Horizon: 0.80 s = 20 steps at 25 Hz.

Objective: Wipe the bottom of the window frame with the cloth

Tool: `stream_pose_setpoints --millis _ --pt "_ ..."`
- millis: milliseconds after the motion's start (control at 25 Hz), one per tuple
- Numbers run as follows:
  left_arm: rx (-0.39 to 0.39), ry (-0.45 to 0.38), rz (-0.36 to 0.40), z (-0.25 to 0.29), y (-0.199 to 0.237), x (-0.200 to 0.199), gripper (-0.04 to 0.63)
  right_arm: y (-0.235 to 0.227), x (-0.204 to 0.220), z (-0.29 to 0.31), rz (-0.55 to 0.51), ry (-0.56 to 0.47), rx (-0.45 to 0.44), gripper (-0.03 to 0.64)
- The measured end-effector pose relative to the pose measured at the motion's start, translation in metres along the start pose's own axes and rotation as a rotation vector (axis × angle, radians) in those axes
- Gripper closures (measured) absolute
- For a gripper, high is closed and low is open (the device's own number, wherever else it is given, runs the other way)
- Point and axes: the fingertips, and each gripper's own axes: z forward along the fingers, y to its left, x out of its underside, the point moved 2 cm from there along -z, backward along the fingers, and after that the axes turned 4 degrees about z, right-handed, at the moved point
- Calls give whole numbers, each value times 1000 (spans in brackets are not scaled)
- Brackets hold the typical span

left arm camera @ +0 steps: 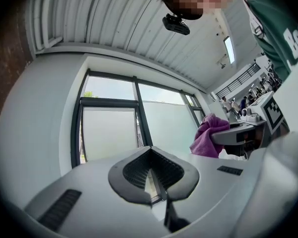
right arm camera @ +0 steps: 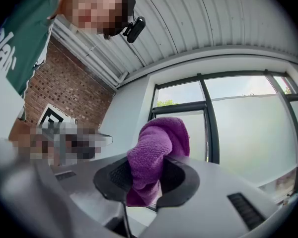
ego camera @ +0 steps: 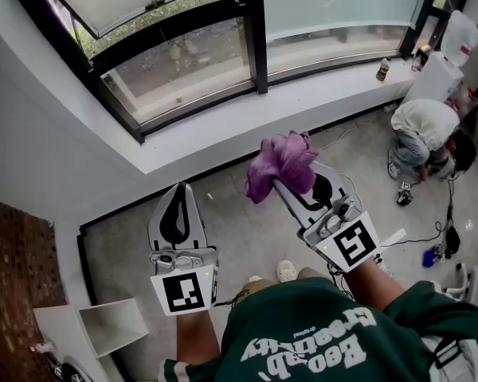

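Note:
A purple cloth (ego camera: 283,164) is bunched in my right gripper (ego camera: 285,185), whose jaws are shut on it above the floor, short of the white sill (ego camera: 247,122). From the right gripper view the cloth (right arm camera: 156,150) stands up between the dark pads of that gripper (right arm camera: 148,178). The window frame's black bottom rail (ego camera: 193,108) runs along the sill's far side. My left gripper (ego camera: 180,191) hovers lower left with jaws shut and nothing in them. Seen in its own view, the left gripper (left arm camera: 150,153) points at the window, with the cloth (left arm camera: 208,138) off to the right.
A black mullion (ego camera: 257,30) splits the panes. On the sill's right end stand a small bottle (ego camera: 383,69) and a white jug (ego camera: 460,34). A person (ego camera: 421,130) crouches on the floor at right, near cables (ego camera: 438,241). A white open box (ego camera: 103,325) sits lower left by brick wall (ego camera: 16,277).

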Motion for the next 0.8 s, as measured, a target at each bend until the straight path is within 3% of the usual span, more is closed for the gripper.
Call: stream_pose_setpoints --millis 200,800 --pt "-28 1 55 -1 -3 4 586 -3 6 -1 4 -4 -11 508" --pt "-45 59 53 32 -34 17 586 -50 24 -7 63 -31 -72 508"
